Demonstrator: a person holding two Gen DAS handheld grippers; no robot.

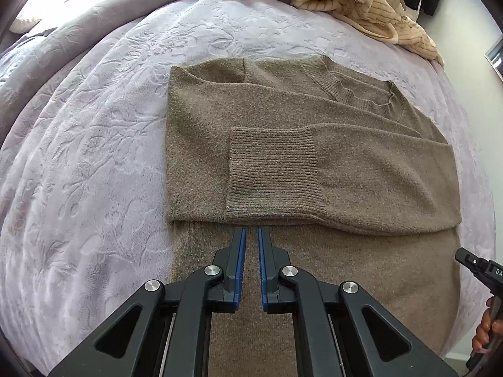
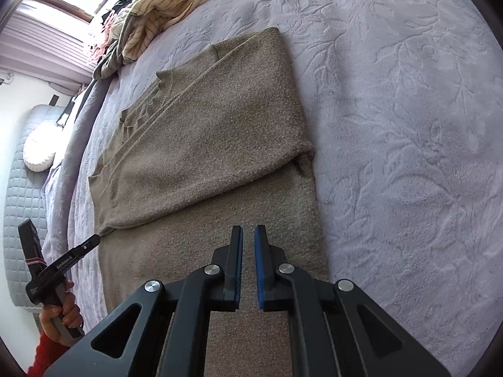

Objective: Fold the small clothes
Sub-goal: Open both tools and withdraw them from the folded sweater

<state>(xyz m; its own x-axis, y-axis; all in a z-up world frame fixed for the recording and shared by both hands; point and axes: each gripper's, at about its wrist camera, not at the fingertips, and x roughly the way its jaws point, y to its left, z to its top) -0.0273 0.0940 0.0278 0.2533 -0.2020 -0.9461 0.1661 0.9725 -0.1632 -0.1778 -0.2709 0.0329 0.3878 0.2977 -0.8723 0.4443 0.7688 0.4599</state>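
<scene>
Brown sweater (image 1: 283, 144) lies flat on the bed (image 1: 94, 157), sleeves folded in across its chest, lower half w/ hem still unfolded. Left tongs (image 1: 251, 235) and right tongs (image 2: 248, 232) hover over that lower part, each narrowly parted, holding nothing. Est. halfway; bottom-up fold left.

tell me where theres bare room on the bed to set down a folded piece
Free: the lilac bedspread left of the brown sweater, and the wide stretch on the sweater's other side in the right wrist view. Crowded: the far edge, where the striped cream garment lies piled with other clothes.
</scene>
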